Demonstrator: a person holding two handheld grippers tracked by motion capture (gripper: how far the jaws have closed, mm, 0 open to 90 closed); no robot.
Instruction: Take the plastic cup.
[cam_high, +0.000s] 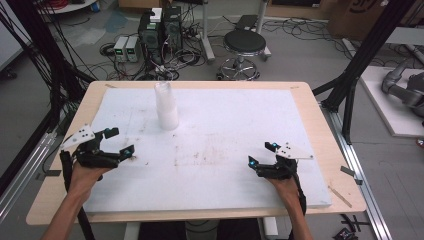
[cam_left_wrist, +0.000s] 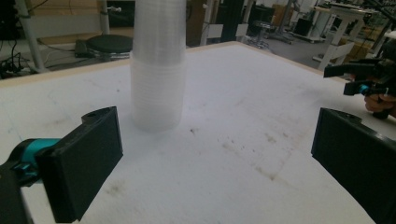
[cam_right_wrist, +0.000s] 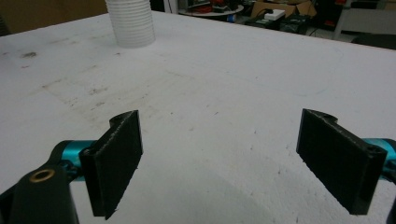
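Note:
A tall stack of clear plastic cups (cam_high: 166, 106) stands upside down on the white foam board (cam_high: 225, 130), toward its far left. In the left gripper view the stack (cam_left_wrist: 158, 70) rises straight ahead, beyond the jaws. My left gripper (cam_high: 119, 141) hovers open at the board's left side, nothing between its jaws, aimed toward the cups. My right gripper (cam_high: 261, 154) rests open near the board's front right, jaws wide and empty. In the right gripper view the cup stack (cam_right_wrist: 131, 21) stands far off at the upper left. The right gripper (cam_left_wrist: 359, 77) also appears at the right edge of the left gripper view.
The board lies on a wooden table (cam_high: 320, 125). Behind the table are a black stool (cam_high: 244, 45), computer towers (cam_high: 161, 30) and tangled cables on the floor. Black frame posts (cam_high: 365, 55) flank the table.

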